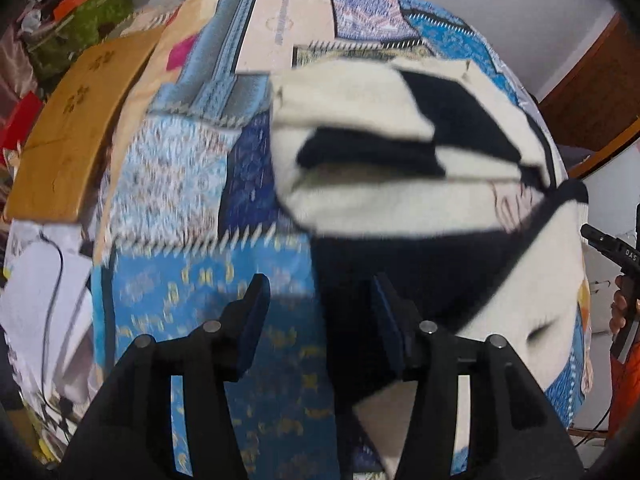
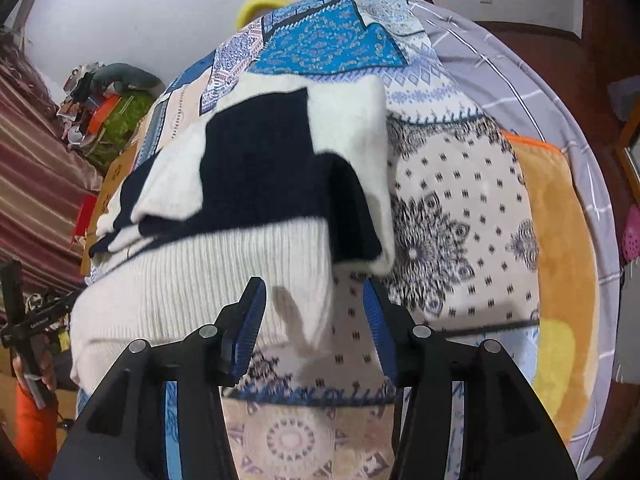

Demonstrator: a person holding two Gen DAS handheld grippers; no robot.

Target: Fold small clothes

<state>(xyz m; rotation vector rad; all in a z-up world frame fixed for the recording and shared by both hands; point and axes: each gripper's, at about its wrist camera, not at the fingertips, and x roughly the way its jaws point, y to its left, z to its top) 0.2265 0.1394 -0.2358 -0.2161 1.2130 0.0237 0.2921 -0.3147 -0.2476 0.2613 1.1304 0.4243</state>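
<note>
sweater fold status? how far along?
Done: the black-and-white sweater lies doubled over on the patchwork bedspread. In hand: nothing; left gripper and right gripper are open above it. Left: ribbed hem still sticks out; probably another fold.

We look steeply down along the left tool [image 1: 316,320] from close above the bed [image 1: 192,184]; the right tool's [image 2: 314,312] view does likewise. Both share the folded black-and-white sweater [image 1: 400,148] and patchwork cover [image 2: 448,200].

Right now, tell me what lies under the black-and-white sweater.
The sweater lies on a patchwork bedspread, visible all around it. The part beneath is covered.
</note>
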